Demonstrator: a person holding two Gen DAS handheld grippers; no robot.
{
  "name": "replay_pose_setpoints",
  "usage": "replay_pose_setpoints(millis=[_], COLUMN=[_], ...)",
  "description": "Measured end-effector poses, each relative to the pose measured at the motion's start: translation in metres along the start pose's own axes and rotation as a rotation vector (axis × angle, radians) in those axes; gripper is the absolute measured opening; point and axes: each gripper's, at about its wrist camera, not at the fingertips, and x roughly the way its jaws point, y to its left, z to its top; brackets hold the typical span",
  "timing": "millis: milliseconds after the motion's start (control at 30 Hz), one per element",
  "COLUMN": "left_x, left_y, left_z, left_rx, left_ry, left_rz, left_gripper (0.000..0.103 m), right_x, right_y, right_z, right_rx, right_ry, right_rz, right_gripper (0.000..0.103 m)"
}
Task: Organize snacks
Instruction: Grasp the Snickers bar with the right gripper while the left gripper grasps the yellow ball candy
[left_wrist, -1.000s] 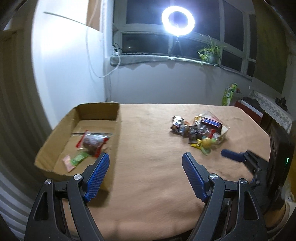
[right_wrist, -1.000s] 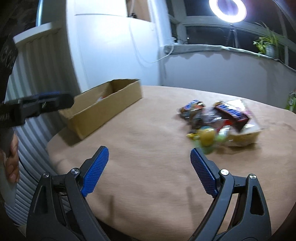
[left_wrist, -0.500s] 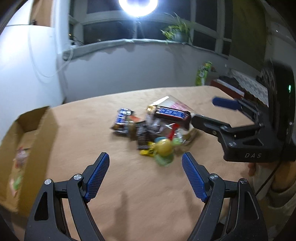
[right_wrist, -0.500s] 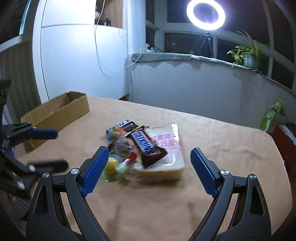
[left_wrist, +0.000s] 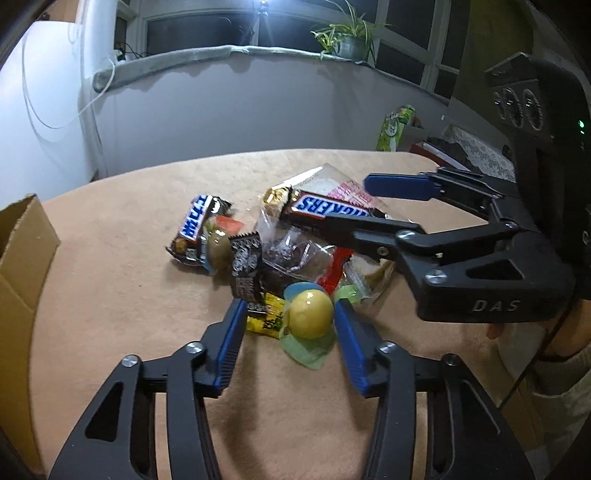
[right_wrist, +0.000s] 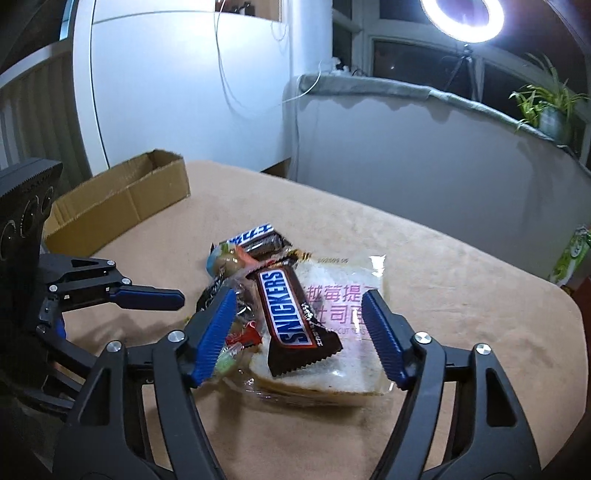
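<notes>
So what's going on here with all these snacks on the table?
A person is sorting a snack pile with a handheld tool in each hand. The left tool has just been closing around a yellow jelly cup; the right tool is narrowing astride a Snickers bar lying on a bagged sandwich. Neither snack looks gripped yet. The cardboard box waits off to the side.

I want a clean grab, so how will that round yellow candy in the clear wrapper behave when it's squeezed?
The yellow candy looks round and smooth, so it may squirt or roll from the left gripper, whose jaws have been closing around it. Its loose wrapper probably crumples.
</notes>
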Motion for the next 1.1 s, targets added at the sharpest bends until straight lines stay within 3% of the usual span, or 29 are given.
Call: replay_pose_setpoints(millis=[33, 67, 100, 200, 433, 767, 1100], left_x=[0.001, 0.002, 0.003, 0.002, -0.009, -0.041, -0.081], left_y=[-0.001, -0.002, -0.003, -0.002, 0.006, 0.012, 0.014], left_z=[-0.001, -0.002, -0.002, -0.003, -0.007, -0.012, -0.018], left_rx=[0.002, 0.005, 0.011, 0.006, -0.016, -0.041, -0.049], left_ry=[0.003, 0.008, 0.011, 0.003, -0.017, -0.069, -0.131], left_rz=[0.000, -0.005, -0.005, -0.007, -0.023, -0.005, 0.018], left_gripper=[0.042, 0.036, 0.034, 0.027, 0.025, 0.025, 0.025], right_x=[0.003, 0.006, 0.007, 0.007, -0.004, -0.049, -0.089], right_y=[0.000, -0.001, -0.001, -0.002, -0.004, -0.011, 0.013], right_z=[-0.001, -0.002, -0.003, -0.004, -0.006, -0.018, -0.038], right_rx=[0.000, 0.001, 0.002, 0.004, 0.025, 0.164, 0.226], right_ry=[0.012, 0.022, 0.027, 0.028, 0.004, -0.078, -0.126], right_rz=[0.007, 0.010, 0.013, 0.024, 0.008, -0.041, -0.067], right_gripper=[0.070, 0.062, 0.048, 0.029, 0.029, 0.029, 0.029])
